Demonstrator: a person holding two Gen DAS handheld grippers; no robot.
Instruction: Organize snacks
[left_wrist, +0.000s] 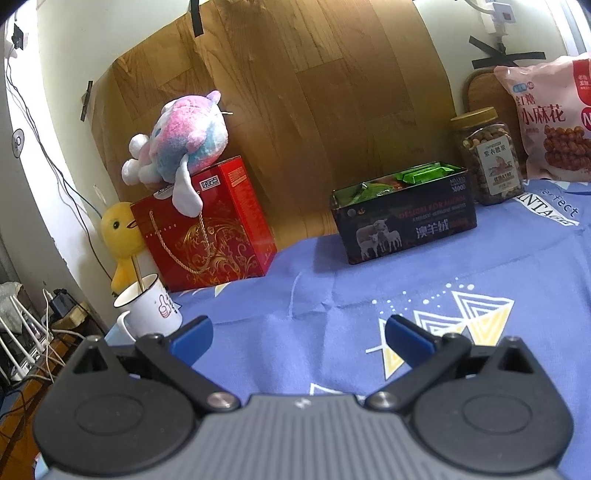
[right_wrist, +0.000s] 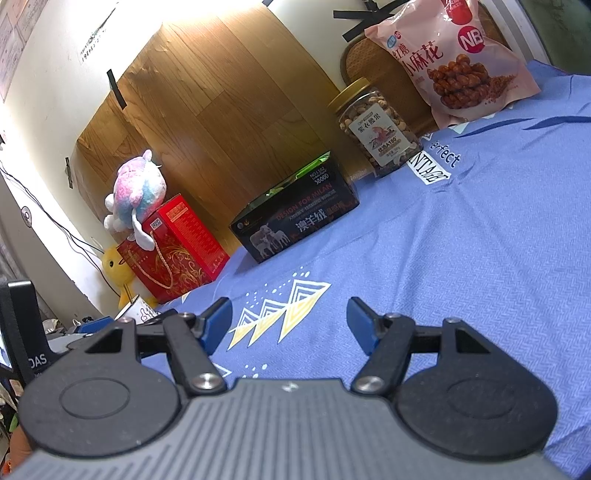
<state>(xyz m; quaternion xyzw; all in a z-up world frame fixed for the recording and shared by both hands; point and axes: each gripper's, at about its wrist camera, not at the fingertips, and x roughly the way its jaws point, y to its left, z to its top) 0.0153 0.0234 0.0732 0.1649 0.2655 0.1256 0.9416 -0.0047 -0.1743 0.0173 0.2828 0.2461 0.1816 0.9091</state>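
Both tools hover empty over the blue cloth (left_wrist: 369, 280) on the table: the left hand-held gripper (left_wrist: 299, 338) and right hand-held gripper (right_wrist: 290, 325) stand wide apart. Beyond them sits a black box (left_wrist: 406, 218) holding green packets (left_wrist: 424, 173), beside a nut jar (left_wrist: 489, 158) and a pink snack bag (left_wrist: 550, 122).

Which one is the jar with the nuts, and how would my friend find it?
Look along the back of the blue cloth, where it meets the wooden wall panel. Between the black tin with sheep on it and the big pink snack bag stands the nut jar. It is the only see-through thing there, round, with a yellow lid and a white label.
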